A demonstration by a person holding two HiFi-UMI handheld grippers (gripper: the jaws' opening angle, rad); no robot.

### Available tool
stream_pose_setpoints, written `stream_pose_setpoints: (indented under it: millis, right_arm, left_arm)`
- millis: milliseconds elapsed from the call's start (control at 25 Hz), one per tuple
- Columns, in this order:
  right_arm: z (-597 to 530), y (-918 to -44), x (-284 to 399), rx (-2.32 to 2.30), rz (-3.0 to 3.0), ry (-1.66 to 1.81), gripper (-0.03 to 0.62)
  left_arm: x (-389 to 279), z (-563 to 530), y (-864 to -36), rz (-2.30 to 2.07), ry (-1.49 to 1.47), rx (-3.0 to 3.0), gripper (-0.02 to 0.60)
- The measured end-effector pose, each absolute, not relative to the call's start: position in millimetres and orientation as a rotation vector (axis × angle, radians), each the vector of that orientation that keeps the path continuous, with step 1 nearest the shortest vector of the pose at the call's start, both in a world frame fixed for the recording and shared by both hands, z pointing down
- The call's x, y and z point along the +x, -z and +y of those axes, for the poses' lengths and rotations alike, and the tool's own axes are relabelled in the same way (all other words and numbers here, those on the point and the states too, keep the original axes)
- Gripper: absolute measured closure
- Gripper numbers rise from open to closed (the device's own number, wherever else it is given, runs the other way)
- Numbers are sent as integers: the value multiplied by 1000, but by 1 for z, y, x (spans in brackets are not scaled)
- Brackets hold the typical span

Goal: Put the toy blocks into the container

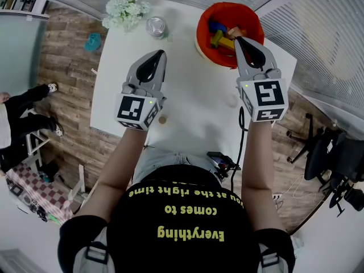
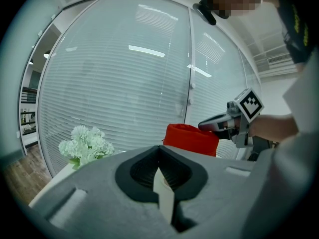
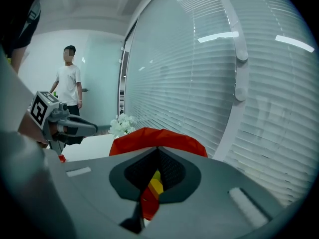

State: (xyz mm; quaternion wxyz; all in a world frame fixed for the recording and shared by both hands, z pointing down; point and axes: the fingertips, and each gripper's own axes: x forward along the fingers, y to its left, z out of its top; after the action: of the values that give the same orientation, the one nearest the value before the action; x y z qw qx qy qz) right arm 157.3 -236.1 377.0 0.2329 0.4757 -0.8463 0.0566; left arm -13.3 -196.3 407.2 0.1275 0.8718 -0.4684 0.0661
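Red-walled, the container [image 1: 230, 9] stood at the far right corner of the white table [image 1: 193, 95] in the head view, with the toy blocks [image 1: 223, 37] heaped inside it. I saw no loose block on the table. The right gripper [image 1: 240, 40] poked over the container's near rim, its fingers pressed together with nothing between them. The left gripper [image 1: 162, 53] hung over the bare middle of the table, fingers likewise closed and empty. White flowers [image 1: 126, 9] and a clear glass [image 1: 156, 26] sat at the far edge. Yellow print on the person's black shirt read, upside down, "Everything comes to you at the right time". The cubes on the grippers bore only square markers.

From the left gripper view, the fingers met in a thin seam, with the container beyond them and the right gripper reaching to it.

From the right gripper view, the closed fingers left a slit showing only the container's red and a yellow block past them.

To my eye the filling looked as good as done. The next move called for drawing the right gripper clear of the rim and checking the table for a stray block.
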Motion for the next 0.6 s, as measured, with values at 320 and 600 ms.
stream_pose_setpoints:
  millis: [320, 600]
  right_arm:
    - [-237, -375, 158, 1333, -2334, -157, 586]
    - [-237, -375, 160, 1350, -2343, -162, 586]
  left_arm:
    - [-13, -195, -405, -1353, -193, 2548, 581]
    - [-9, -193, -403, -1328, -192, 2572, 581]
